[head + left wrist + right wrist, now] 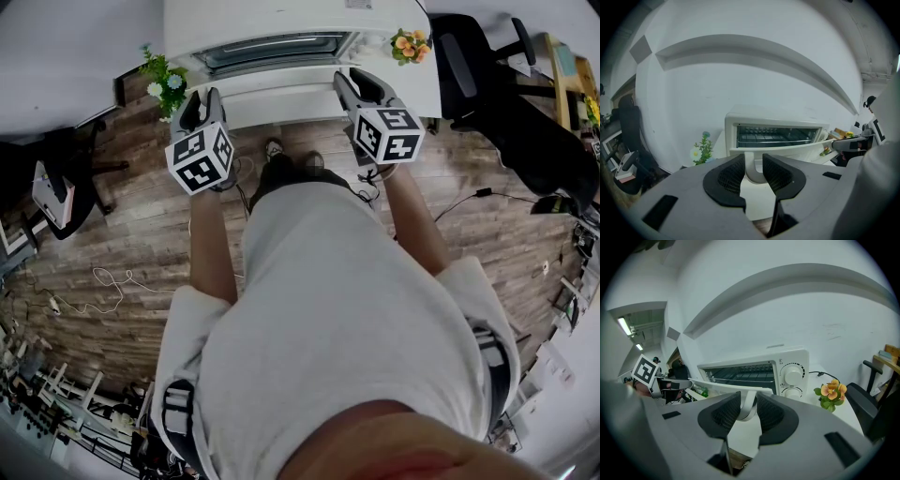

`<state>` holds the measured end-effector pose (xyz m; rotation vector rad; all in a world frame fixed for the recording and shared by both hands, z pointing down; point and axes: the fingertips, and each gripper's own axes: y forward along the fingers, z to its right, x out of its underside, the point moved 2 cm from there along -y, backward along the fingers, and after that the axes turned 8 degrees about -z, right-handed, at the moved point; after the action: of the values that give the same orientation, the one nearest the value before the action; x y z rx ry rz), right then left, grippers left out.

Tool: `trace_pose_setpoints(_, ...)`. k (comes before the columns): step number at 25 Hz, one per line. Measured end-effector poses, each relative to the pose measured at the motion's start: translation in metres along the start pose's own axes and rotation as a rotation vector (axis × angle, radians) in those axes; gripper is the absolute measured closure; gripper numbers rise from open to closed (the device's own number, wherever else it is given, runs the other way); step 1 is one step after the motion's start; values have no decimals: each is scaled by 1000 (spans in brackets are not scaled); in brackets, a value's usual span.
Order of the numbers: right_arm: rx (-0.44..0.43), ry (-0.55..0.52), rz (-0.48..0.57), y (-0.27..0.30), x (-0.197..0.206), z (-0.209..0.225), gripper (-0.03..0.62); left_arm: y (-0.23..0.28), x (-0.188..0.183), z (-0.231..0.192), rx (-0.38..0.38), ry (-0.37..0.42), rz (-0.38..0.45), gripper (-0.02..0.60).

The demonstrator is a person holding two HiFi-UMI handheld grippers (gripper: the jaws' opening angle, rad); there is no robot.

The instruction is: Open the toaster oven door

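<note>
Both pairs of fingers are clamped on the door handle, one at each end. The left gripper (753, 163) has its ribbed pads (732, 174) pressed on either side of the handle (754, 174) where its left post curves down. The right gripper (748, 404) holds the right post the same way. Holding the two ends probably shares the pull and keeps the door (787, 151) from twisting on its hinge.

The door hangs out from the toaster oven (773, 117) at roughly level, so the wire rack (773, 138) inside is open to view. By that, the opening looks all but done.

The oven stands on a white table (757, 204) close to the wall, with its knobs (792, 373) on the right. A blue and white flower sprig (703, 150) sits at the left and orange flowers (829, 392) at the right. Both are to the sides of the door, clear of its swing.
</note>
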<state>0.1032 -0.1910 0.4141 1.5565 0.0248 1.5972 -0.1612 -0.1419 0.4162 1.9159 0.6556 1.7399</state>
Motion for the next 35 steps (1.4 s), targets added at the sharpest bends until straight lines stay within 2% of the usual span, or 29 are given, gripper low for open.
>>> trace_pose_setpoints(35, -17, -4, -41, -7, 28, -6, 490, -6, 30, 1, -13, -6, -47, 453)
